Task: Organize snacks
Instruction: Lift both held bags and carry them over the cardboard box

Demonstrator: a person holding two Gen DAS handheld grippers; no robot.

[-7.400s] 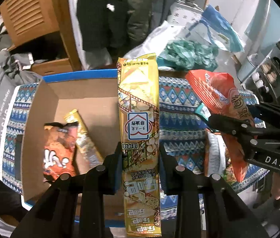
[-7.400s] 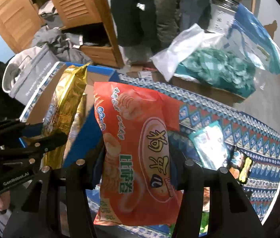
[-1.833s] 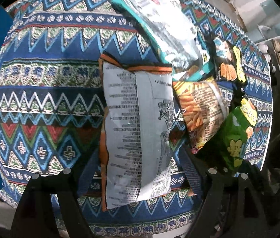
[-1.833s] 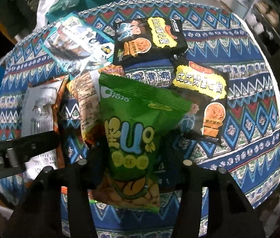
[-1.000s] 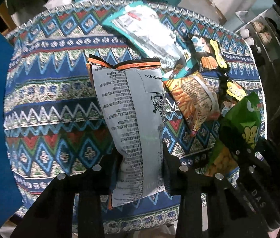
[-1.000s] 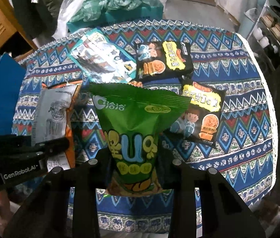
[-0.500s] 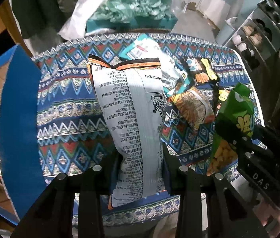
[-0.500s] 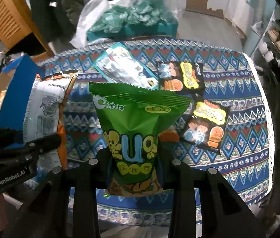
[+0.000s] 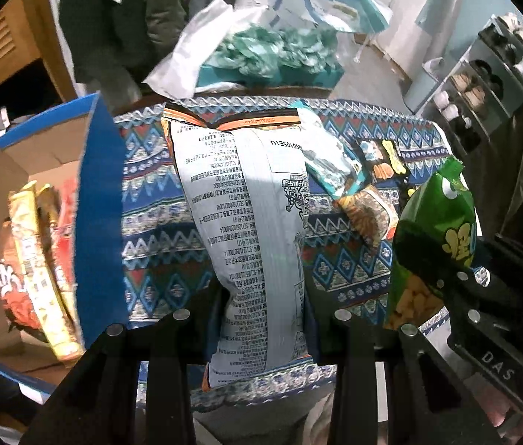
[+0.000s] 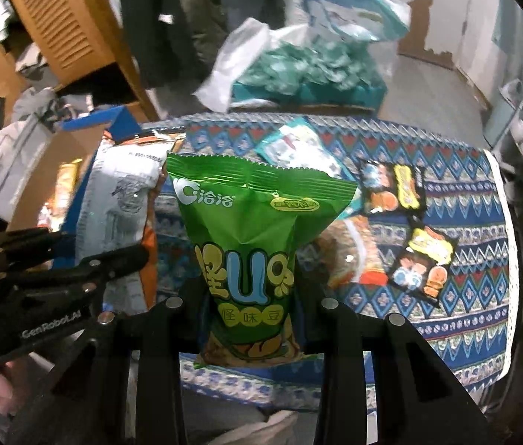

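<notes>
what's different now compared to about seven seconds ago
The left gripper then held a yellow pack and the right gripper an orange one; now they hold a silver bag and a green bag, lifted off the cloth. The box now holds more packs.

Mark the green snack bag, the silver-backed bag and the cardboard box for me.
green snack bag (image 10: 250, 259), right wrist view, on the printed front below the neck.
silver-backed bag (image 9: 246, 222), left wrist view, on the printed back panel.
cardboard box (image 9: 100, 200), left wrist view, on its blue flap.
</notes>
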